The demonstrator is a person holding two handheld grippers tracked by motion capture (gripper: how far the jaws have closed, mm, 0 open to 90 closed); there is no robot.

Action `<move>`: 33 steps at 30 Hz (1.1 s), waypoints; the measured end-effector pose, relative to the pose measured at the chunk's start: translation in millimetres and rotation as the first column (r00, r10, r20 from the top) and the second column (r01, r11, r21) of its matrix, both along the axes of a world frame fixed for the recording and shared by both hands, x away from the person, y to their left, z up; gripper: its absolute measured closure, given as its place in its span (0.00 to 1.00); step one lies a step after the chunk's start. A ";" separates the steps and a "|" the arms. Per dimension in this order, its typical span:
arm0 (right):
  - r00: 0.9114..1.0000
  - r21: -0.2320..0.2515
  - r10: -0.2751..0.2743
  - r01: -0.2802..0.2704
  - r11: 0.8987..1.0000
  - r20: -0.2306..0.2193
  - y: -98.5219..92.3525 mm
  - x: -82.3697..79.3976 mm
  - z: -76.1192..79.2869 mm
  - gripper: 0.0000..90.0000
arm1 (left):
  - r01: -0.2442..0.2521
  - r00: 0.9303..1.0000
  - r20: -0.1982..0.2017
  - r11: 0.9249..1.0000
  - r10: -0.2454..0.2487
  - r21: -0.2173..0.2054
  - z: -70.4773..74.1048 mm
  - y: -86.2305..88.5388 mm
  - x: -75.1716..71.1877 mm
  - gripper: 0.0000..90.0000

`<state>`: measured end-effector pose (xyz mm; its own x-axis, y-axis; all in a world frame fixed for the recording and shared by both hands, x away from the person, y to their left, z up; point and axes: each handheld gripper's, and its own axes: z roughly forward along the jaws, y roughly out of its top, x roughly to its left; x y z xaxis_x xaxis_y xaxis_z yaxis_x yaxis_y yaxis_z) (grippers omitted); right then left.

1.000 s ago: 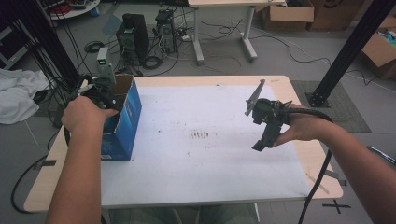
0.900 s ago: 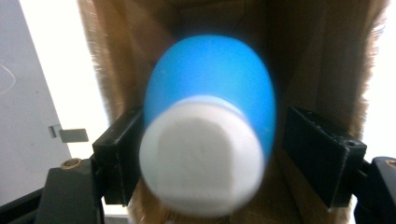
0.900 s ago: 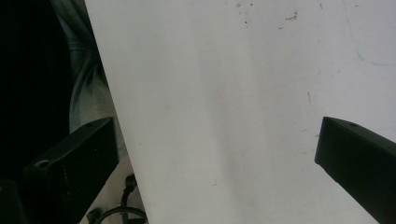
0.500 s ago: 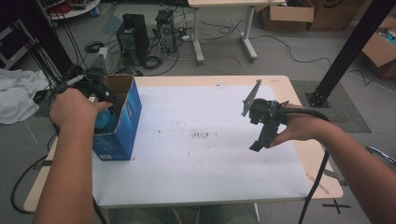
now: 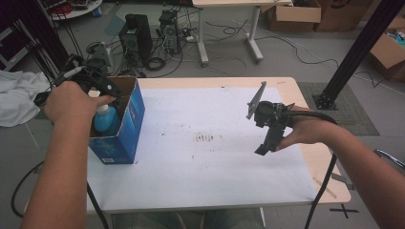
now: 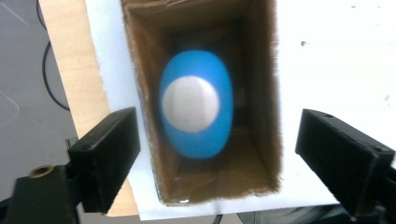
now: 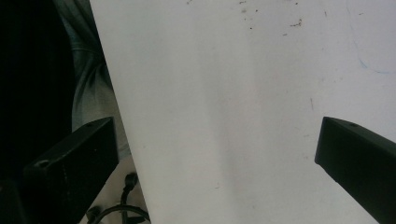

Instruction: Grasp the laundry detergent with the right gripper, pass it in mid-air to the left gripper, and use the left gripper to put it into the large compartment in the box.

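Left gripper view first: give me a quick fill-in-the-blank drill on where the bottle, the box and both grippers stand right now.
1. The blue bottle stands inside the open ____ box.
2. The bottle's round cap is ____ in colour.
3. The left gripper is held above the box with its jaws ____.
4. The right gripper is held above the white table cover with ____ between its jaws.

Missing words: cardboard; white; open; nothing
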<state>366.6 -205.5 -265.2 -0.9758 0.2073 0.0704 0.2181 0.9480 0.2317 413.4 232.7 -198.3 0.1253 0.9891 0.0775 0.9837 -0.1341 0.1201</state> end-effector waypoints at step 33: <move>1.000 0.008 -0.020 0.020 1.000 0.001 -4.8 -0.5 0.5 0.00 | 0.322 0.947 0.017 0.945 -0.322 -0.054 37.1 -84.2 3.2 0.00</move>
